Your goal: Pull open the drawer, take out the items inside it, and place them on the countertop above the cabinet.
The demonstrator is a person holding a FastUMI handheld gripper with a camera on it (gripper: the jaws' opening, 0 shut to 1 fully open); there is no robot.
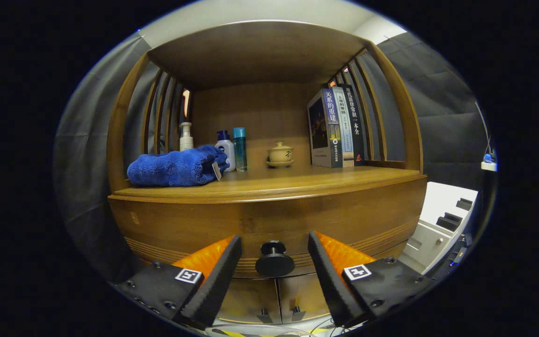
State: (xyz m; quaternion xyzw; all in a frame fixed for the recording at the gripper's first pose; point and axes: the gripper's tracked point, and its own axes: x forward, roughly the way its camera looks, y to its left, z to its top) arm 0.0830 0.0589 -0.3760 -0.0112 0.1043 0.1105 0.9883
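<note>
Zero progress so far as I can tell: the drawer (269,220) looks fully closed, its round black knob (274,259) sits between the wide-open, empty gripper (274,262) fingers, so pulling, emptying and stocking the countertop (297,180) all remain.

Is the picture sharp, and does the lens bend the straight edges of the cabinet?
In the gripper view the countertop edge and the cabinet's posts bow outward, a fisheye effect; the knob between the open claw fingers is sharp, and so are the blue towel and books; light is dim and warm, with shadow under the top shelf and no strong glare.
</note>
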